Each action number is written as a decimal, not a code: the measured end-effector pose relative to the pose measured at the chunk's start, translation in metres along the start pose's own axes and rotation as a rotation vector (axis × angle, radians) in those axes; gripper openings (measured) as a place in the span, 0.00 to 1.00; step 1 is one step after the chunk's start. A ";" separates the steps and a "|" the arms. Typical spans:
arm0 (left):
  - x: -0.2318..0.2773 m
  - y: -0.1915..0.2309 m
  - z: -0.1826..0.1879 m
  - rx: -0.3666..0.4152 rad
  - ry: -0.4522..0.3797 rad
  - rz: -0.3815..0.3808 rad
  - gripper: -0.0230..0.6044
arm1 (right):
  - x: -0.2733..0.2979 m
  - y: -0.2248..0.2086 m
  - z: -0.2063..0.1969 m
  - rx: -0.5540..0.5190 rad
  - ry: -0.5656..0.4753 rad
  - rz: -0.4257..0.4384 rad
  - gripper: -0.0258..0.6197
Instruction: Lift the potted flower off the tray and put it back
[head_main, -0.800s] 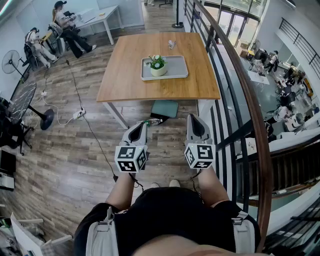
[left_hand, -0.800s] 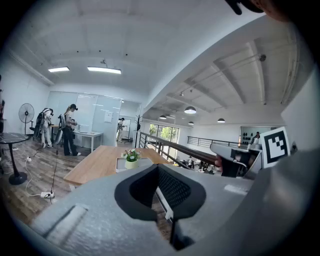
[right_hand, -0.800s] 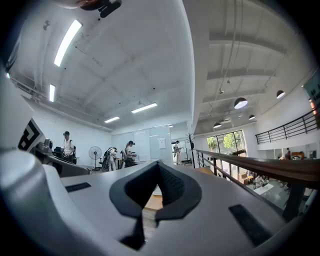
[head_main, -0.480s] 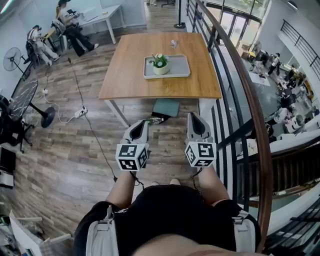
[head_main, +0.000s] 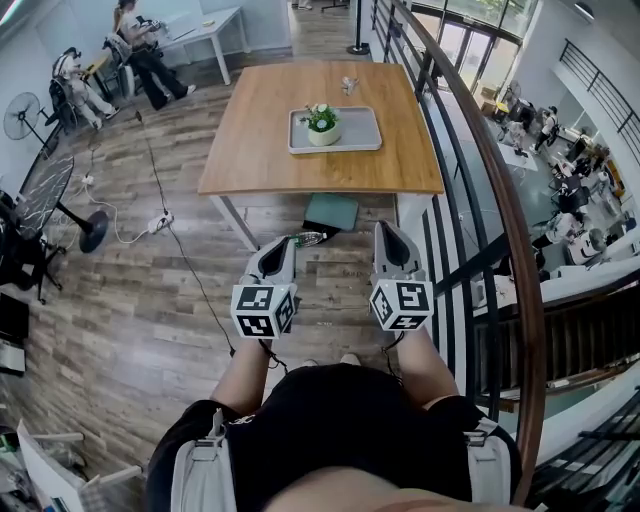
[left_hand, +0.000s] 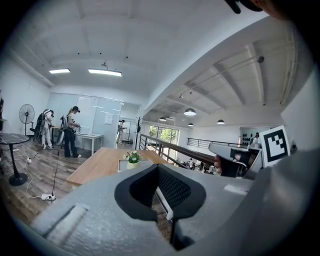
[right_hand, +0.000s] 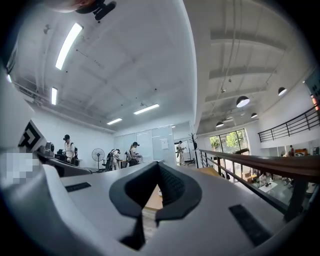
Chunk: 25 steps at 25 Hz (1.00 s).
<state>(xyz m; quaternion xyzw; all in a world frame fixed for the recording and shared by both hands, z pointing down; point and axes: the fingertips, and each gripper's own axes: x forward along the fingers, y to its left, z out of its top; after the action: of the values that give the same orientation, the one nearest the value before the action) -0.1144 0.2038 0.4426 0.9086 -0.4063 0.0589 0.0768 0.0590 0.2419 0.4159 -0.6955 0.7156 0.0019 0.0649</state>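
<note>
1. Potted flower (head_main: 322, 124) stands upright in the grey tray (head_main: 361, 132), toward its left end. The tray lies on the far half of the wooden table (head_main: 260, 150).
2. Left gripper (head_main: 279, 252) and right gripper (head_main: 393, 240) both have jaws closed with nothing between them. They are side by side, well short of the table's near edge.
3. Progress: looks like none yet, pot untouched. Walking up to the table, gripping, lifting and setting the pot back are all left.

The head view looks steeply down toward the far surface (head_main: 260, 150) bearing the potted flower (head_main: 322, 122), and both gripper views face that surface about level from well back.
</note>
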 end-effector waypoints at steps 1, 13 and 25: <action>-0.002 0.002 0.001 0.001 -0.002 -0.002 0.06 | 0.001 0.004 0.002 0.001 -0.003 0.001 0.04; -0.047 0.073 -0.004 -0.020 -0.039 0.023 0.06 | 0.019 0.079 -0.006 -0.020 -0.015 0.008 0.04; -0.054 0.120 0.007 -0.022 -0.090 0.053 0.06 | 0.055 0.100 0.002 -0.052 -0.052 0.011 0.04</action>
<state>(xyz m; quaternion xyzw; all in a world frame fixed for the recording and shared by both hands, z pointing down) -0.2393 0.1626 0.4377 0.8983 -0.4339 0.0155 0.0666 -0.0421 0.1904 0.3998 -0.6927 0.7172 0.0392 0.0654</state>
